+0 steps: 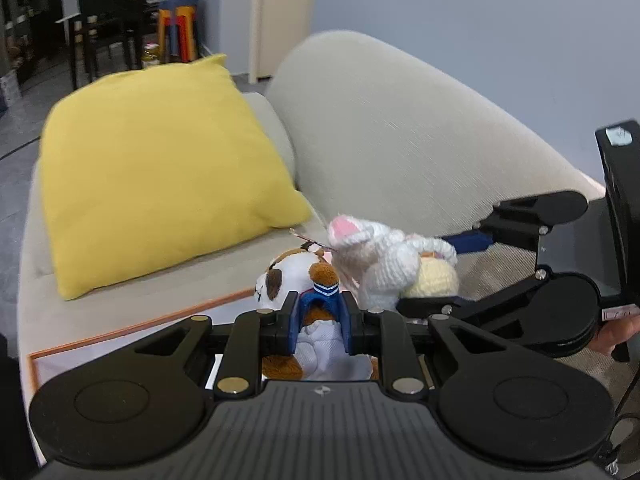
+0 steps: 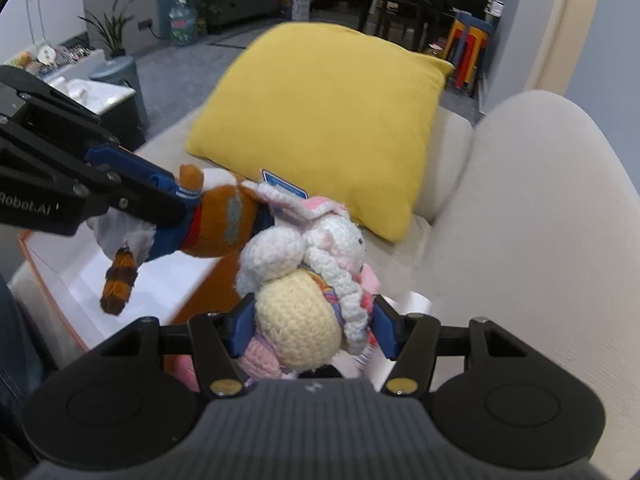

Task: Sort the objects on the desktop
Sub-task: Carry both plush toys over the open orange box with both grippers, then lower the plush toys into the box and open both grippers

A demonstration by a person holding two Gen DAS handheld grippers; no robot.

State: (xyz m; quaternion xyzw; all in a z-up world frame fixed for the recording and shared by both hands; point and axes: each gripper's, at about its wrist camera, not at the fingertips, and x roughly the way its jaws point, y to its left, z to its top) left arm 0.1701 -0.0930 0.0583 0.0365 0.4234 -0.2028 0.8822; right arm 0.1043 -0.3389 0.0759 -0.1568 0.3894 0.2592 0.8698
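My left gripper [image 1: 320, 320] is shut on a brown-and-white plush cat [image 1: 288, 280] in a blue outfit, pads pressing its body just below the head. Beside it on the right, my right gripper [image 1: 444, 272] holds a crocheted white bunny [image 1: 380, 256] with a cream-yellow body. In the right wrist view the right gripper [image 2: 316, 324] is shut on the bunny [image 2: 332, 240], blue pads on either side of its cream body. The left gripper [image 2: 172, 196] comes in from the left with the plush cat [image 2: 224, 224], whose striped tail hangs down. The two toys touch in the air.
Below the toys is a white box with an orange rim [image 1: 140, 324] [image 2: 60, 276], resting on a beige sofa [image 1: 400, 120]. A yellow cushion [image 1: 160, 168] [image 2: 328, 120] leans at the sofa's far end. Dark dining furniture and coloured stools stand behind.
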